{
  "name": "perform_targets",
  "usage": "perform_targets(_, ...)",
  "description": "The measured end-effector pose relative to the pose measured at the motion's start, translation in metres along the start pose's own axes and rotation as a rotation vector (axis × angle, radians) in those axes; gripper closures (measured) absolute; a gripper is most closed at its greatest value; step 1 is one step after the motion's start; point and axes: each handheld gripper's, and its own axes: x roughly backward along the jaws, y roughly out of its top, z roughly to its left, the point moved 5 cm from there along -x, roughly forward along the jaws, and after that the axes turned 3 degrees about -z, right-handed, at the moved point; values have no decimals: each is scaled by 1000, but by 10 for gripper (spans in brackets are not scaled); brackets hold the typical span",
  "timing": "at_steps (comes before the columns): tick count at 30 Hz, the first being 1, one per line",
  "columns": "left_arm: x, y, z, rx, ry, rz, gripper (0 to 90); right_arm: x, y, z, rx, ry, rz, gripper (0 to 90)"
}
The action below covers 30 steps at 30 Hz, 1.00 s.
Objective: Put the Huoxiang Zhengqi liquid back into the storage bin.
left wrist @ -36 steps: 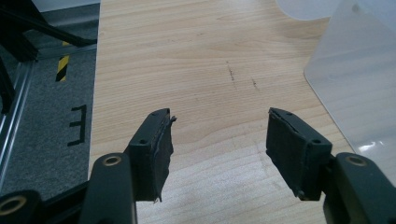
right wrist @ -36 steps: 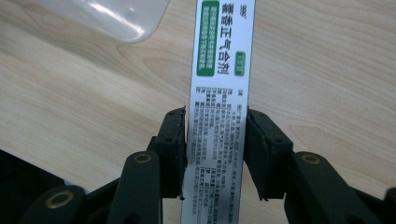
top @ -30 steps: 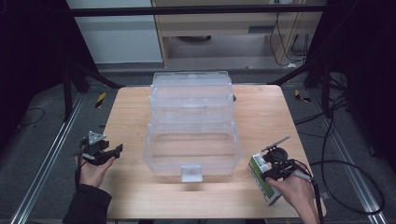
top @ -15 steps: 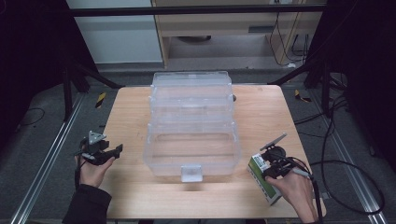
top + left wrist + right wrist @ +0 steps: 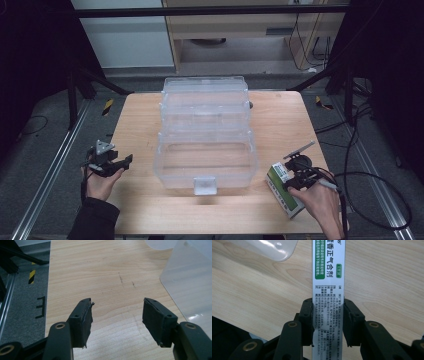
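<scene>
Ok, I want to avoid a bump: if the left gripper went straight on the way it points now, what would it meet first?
Probably nothing soon: ahead of the open left gripper lies bare table. The clear plastic box sits off to one side, likely just outside its line, though depth is unclear.

The left tool [image 5: 111,163] is hovering low, held from behind by the left hand [image 5: 101,183], whose dark-sleeved forearm is trailing back beneath it. Its jaws are standing wide apart with nothing between them, the pads [image 5: 83,320] facing each other across the gap. The right tool [image 5: 295,179] is being gripped from behind by the right hand [image 5: 320,202]. Its jaws are pressing on both sides of a narrow white box [image 5: 328,290] that is running forward from between them, and they have just been closing slightly.
</scene>
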Motion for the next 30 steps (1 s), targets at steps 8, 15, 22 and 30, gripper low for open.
perform_targets(8,-1,0,-1,-2,-3,2,401,11,8,-6,9,-14,-97,647)
perform_targets(15,-1,0,-1,-1,-3,1,401,22,15,-11,27,-27,-145,646)
perform_targets(22,-2,-1,-1,-4,-1,6,401,32,22,-13,27,-37,-202,646)
perform_targets(30,-2,-1,-1,-5,-1,5,402,42,29,-11,45,-34,-248,646)
